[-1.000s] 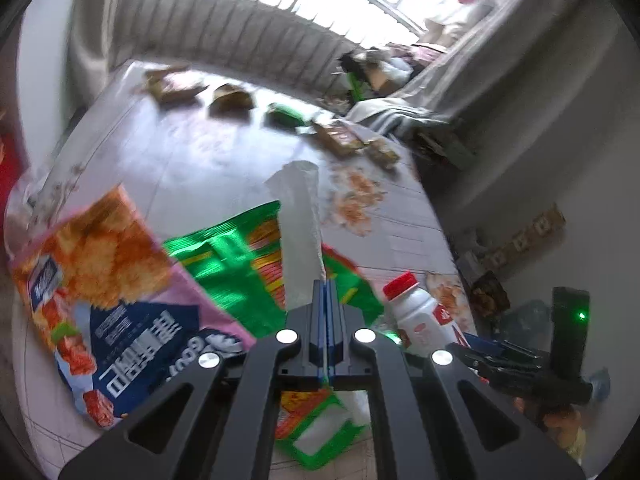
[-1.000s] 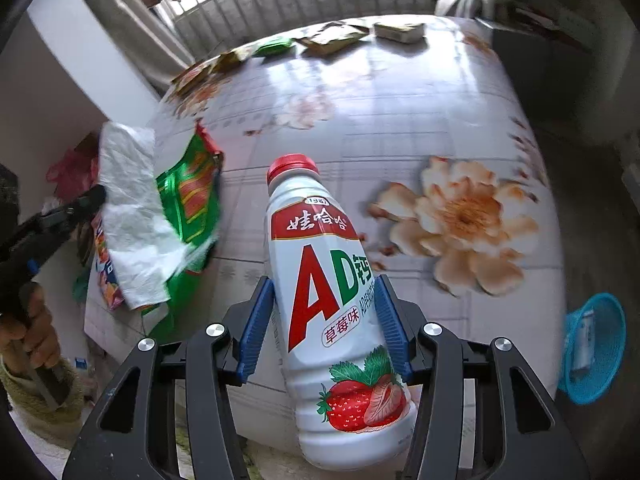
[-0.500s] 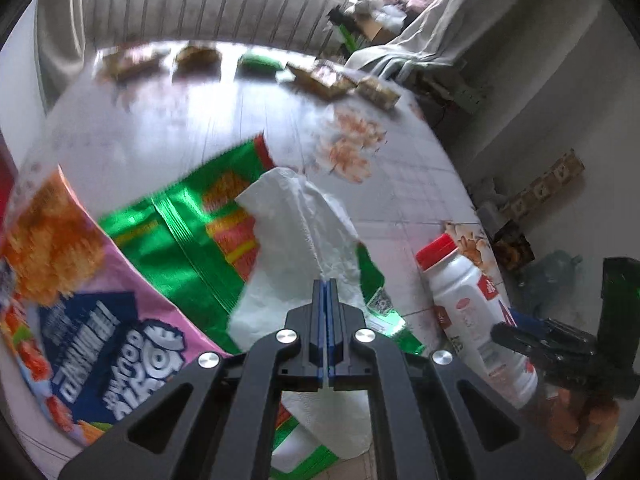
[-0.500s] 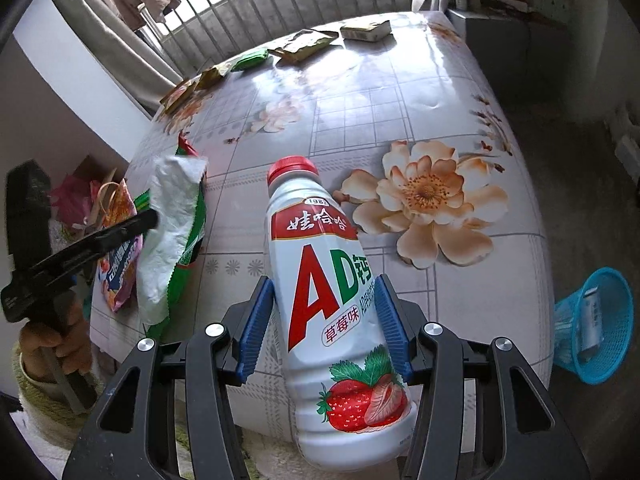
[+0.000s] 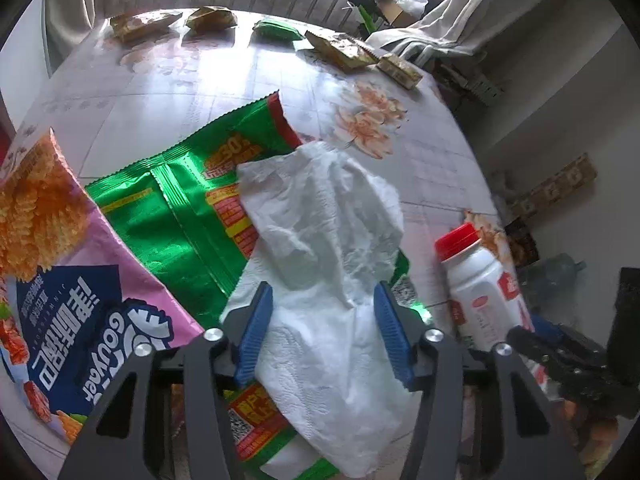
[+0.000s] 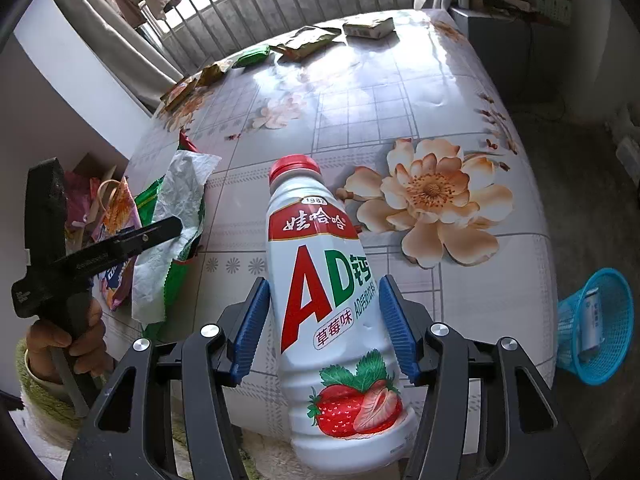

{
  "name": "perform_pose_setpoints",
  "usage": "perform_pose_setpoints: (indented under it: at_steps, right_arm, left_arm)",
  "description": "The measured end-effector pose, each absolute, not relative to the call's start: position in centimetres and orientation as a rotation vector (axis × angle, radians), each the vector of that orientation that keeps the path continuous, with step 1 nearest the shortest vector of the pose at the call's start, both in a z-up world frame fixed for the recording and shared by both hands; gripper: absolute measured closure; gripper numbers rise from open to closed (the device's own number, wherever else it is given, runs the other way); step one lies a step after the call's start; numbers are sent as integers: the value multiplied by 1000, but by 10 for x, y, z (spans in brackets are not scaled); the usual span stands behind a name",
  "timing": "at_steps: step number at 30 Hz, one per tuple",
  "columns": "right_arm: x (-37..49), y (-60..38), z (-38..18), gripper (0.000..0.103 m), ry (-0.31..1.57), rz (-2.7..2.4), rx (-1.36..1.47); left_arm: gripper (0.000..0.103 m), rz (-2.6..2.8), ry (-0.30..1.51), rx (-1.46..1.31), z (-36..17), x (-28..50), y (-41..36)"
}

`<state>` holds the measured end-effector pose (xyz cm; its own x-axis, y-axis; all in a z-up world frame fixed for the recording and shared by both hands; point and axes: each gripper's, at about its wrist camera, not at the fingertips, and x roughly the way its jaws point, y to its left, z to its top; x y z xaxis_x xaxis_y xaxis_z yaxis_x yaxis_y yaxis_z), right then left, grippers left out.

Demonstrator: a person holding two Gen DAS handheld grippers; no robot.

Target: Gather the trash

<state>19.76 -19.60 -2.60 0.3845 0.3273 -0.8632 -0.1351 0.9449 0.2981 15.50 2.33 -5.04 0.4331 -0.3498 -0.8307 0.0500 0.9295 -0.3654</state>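
Observation:
My left gripper [image 5: 320,320] hangs low over the near left corner of the flowered table [image 5: 192,80], and its jaws are opening. A crumpled white tissue [image 5: 320,240] lies loose between the blue pads, draped on a green snack wrapper [image 5: 168,208]. A pink snack bag [image 5: 80,312] lies to its left. My right gripper [image 6: 324,320] straddles a white AD bottle [image 6: 320,280] with a red cap. Its jaws are opening too, with a thin gap at each pad. In the left wrist view the bottle [image 5: 480,288] stands upright near the table's front edge.
Several snack packets [image 5: 208,18] line the far edge by the window bars. A blue mesh basket [image 6: 596,328] with an item inside sits on the floor, right of the table. A person's hand [image 6: 64,340] grips the left gripper's handle.
The left gripper sank toward the table with the tissue pinched, then opened; the tissue now rests on the green wrapper. The right pads have spread slightly off the bottle.

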Motion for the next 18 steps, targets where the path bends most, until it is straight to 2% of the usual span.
perform_pose_setpoints:
  at_steps: [8, 13, 18]
  right_arm:
    - [198, -195, -27, 48, 1143, 295, 197]
    - [199, -193, -28, 48, 1146, 292, 194]
    - [201, -193, -29, 48, 1155, 295, 189]
  left_arm:
    - [49, -216, 1089, -108, -57, 155, 8]
    - [67, -179, 1061, -10, -59, 152, 2]
    - [90, -175, 1041, 16, -57, 151, 2]
